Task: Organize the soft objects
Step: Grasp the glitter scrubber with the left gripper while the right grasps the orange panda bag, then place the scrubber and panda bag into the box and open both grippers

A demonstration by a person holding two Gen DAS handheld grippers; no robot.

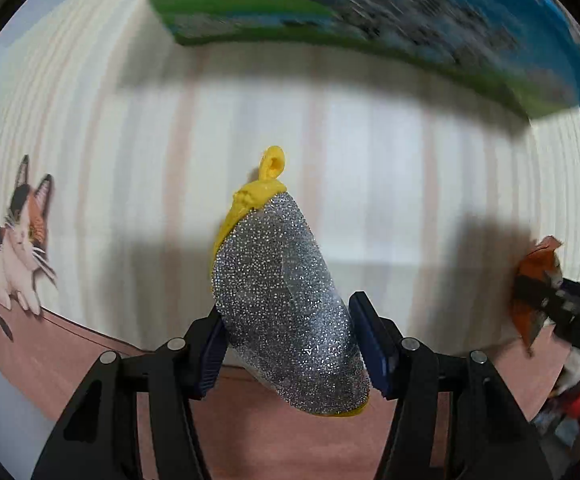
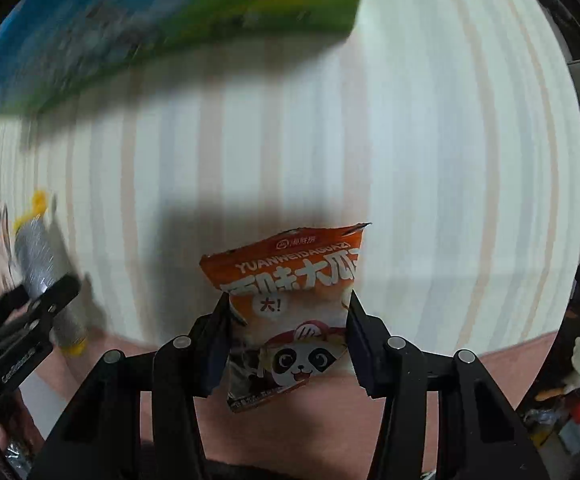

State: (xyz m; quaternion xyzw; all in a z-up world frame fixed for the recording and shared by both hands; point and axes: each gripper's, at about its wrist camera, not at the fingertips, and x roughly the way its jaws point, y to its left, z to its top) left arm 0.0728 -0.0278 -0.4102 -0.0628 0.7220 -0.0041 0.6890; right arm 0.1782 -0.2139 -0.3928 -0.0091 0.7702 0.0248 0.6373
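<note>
Above the striped cloth [image 1: 370, 184], the left gripper [image 1: 290, 344] pinches a squashy, light glitter sponge [image 1: 286, 300] mid-body, while the right gripper [image 2: 286, 344] clamps a crinkly, slippery snack packet [image 2: 290, 320] across its middle.

Scouring sponge [image 1: 286, 308]: glittering silver mesh face with yellow edging and a yellow hanging loop. Snack packet [image 2: 294, 320]: orange top with white lettering, pale centre, and a black-and-white panda wearing a red cap. Tablecloth [image 1: 370, 152]: white with pale pink vertical stripes, a dusty pink border, and a printed calico cat [image 1: 18, 240] in white, orange and black left of the sponge. Box [image 1: 330, 8] beyond the sponge: blue and green print, blurred.
</note>
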